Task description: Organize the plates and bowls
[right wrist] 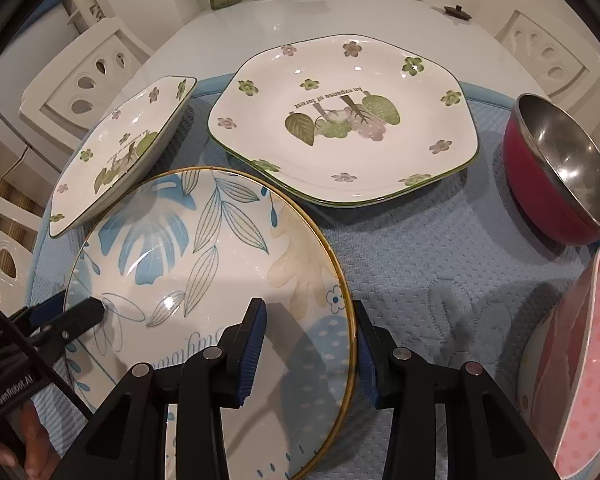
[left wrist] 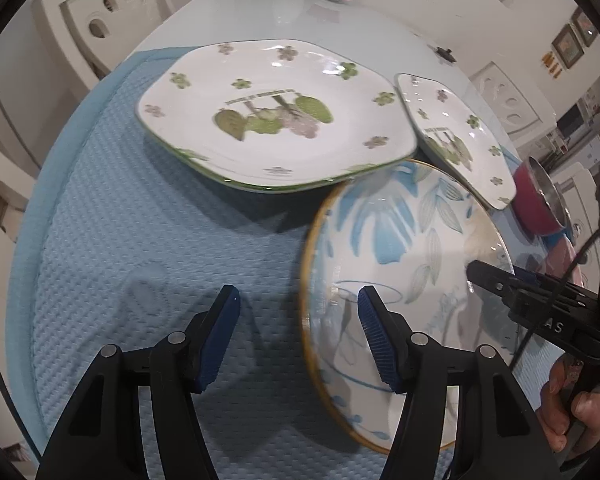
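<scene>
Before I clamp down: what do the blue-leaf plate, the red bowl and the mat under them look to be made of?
Blue-leaf plate: looks like glazed ceramic, with glossy glare spots and a thin gold-brown rim.
Red bowl: likely stainless steel inside, a brushed mirror-like sheen, with a red outer shell whose material I cannot tell.
Mat: soft light-blue fabric, waffle-textured with stitched patterns.

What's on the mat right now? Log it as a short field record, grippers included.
surface: blue mat on a white table
left gripper: open, straddling the left rim of the blue leaf plate
right gripper: open, straddling the same plate's right rim
other plates: large floral plate and small floral dish, both beyond the blue one
bowls: red steel-lined bowl and pink dotted bowl, to the right, untouched
</scene>
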{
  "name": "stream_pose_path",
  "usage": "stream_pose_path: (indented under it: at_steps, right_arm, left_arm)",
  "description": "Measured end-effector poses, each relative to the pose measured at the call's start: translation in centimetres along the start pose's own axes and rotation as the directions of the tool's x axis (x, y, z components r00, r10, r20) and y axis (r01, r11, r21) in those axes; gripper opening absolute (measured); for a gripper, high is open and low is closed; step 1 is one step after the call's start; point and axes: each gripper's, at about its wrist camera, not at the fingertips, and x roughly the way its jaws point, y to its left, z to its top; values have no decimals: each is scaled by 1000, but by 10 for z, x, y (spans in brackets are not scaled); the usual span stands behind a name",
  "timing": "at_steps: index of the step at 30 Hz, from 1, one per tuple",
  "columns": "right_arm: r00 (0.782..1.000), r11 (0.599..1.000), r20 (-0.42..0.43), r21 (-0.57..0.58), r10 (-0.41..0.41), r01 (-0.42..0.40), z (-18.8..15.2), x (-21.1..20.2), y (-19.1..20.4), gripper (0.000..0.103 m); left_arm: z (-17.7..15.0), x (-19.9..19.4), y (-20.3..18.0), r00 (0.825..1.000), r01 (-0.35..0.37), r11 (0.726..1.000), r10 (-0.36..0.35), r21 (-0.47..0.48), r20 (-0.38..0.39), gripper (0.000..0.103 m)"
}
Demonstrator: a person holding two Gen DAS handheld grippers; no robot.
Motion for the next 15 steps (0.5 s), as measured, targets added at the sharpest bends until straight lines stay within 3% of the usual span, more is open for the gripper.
stream_pose_path:
  at_steps: [3,6,10,12,15]
  right_arm:
    - [1000,1000,-5,0,-1,1,2,2,1,40]
    - [1000,1000,-13,16,1,-1,1,2,1,40]
    - [1000,999,-12,25,23,-23,-1,2,-3,39]
    - [999,999,-12,33,32,-32,-2,3,-7,39]
    - [1000,999,-3,34,30,-30,-2,3,-7,39]
  left_arm:
    - [-4,4,-17,997,71,997,-71,12,-25,55]
    - [-8,6,-30,1000,-21,999,21,34,4,53]
    - [-6,4,-15,999,32,999,-32,-38,5,49]
    - [-3,4,-13,999,51,998,-51,-29,3,44]
    - [-2,7,-16,1000,4,1000,-5,1,17,34]
